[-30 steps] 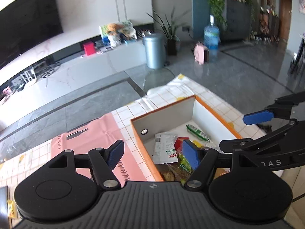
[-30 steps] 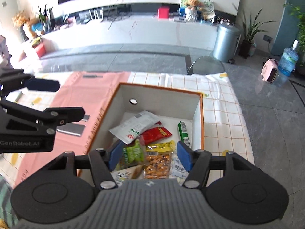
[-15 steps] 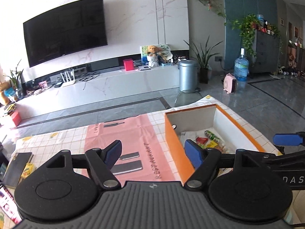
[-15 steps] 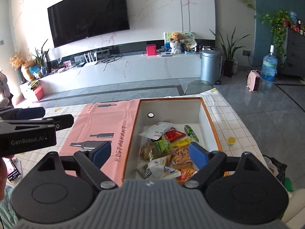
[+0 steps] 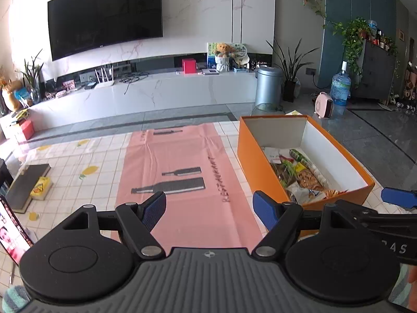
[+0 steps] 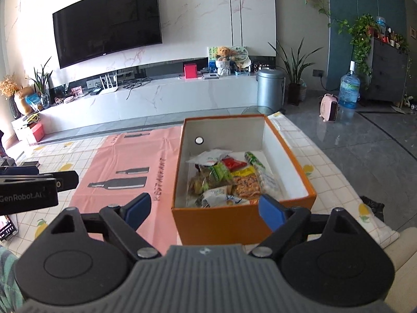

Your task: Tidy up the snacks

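Observation:
An orange box (image 5: 250, 161) with white inside walls stands on the table, right of a pink mat (image 5: 182, 161). Several snack packets (image 5: 299, 177) lie piled in it. My left gripper (image 5: 209, 207) hangs open over the mat's near end, nothing between its fingers. In the right wrist view the orange box (image 6: 221, 224) is straight ahead, its snack packets (image 6: 226, 180) in green, red, yellow and white wrappers. My right gripper (image 6: 205, 208) is open and empty just short of the box's near wall. Each gripper shows at the edge of the other's view.
A checked tablecloth (image 5: 99, 161) covers the table under the mat. A dark book (image 5: 28, 182) and a yellow packet (image 5: 41, 187) lie at the far left, a lit screen (image 5: 10, 229) nearer. The table's right edge drops to the floor, where a black bag (image 6: 372, 206) lies.
Both grippers have drawn back from above the box towards the table's near side, and their jaws have spread wider. The left one now sits over the pink mat.

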{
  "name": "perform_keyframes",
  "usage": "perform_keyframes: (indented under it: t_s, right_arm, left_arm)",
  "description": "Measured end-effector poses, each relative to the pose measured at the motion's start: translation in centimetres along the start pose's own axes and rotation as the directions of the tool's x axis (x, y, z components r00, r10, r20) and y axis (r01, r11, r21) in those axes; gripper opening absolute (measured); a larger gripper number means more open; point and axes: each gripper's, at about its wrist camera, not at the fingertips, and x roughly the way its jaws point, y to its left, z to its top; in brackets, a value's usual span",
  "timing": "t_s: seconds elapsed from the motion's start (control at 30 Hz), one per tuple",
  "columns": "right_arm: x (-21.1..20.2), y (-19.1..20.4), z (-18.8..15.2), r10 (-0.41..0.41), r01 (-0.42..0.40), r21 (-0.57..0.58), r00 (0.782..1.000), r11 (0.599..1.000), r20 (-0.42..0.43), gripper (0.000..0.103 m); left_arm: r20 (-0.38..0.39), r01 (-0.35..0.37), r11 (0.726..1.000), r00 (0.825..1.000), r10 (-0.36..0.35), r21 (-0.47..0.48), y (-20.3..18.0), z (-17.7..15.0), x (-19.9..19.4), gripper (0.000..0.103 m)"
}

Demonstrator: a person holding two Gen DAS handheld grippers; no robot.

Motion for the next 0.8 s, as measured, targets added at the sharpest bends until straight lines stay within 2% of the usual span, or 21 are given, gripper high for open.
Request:
perform_keyframes:
  t_s: [0.2,0.8]
  right_arm:
    - [0.3,1.2,-0.8,-0.021,0.021,-0.04,1.0,0.999,0.002,0.087]
    - [0.9,1.1,-0.9,-0.021,0.02,-0.022,1.0,1.0,-0.012,0.087]
  left_arm:
    - [-0.027,-0.003,1.0,1.0,0.004,0.018,0.1,-1.0,0.4,0.089]
    - [-0.048,-0.009,1.0,0.999,0.009,0.002,0.4,-1.0,0.5,0.089]
